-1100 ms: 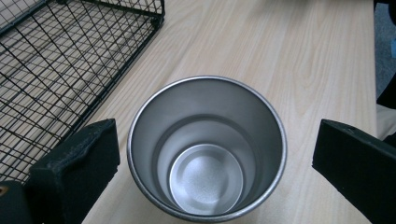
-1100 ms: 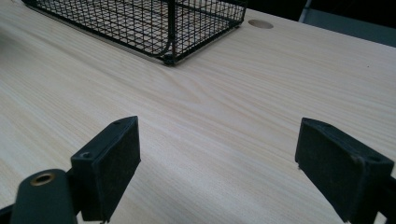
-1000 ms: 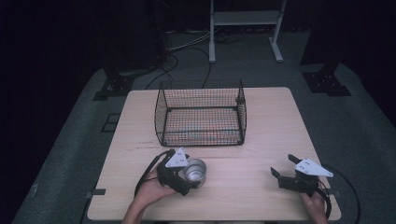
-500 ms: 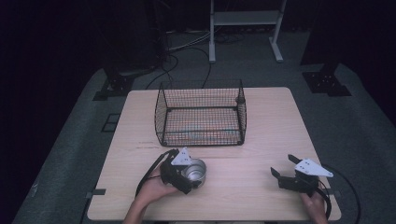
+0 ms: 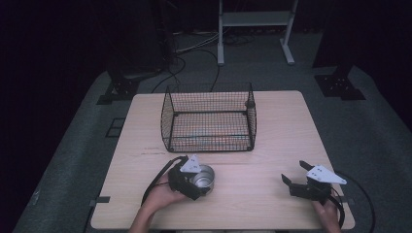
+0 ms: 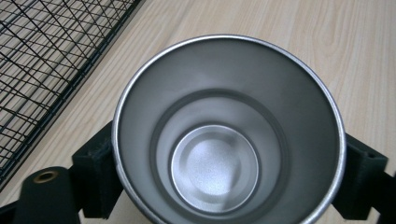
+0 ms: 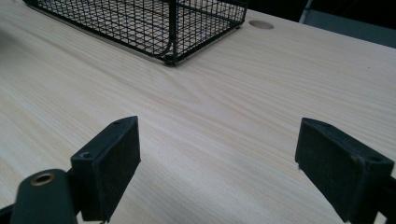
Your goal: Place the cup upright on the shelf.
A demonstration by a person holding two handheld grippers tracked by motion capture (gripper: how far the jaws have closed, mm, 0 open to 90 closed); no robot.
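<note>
Cup gripped, right gripper idle.
Left gripper (image 5: 192, 180) fingers clamped the round, rigid, slippery-looking steel cup (image 6: 227, 130) by its walls; right gripper (image 5: 297, 178) fingers gaped empty.

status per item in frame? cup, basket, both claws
Round steel cup: upright, empty, clamped between the left jaws.
Black wire mesh basket: upright on the light wooden table, open top, looks empty.
Left claw: shut on the cup.
Right claw: open, jaws wide apart, nothing between them, low over the table.
</note>
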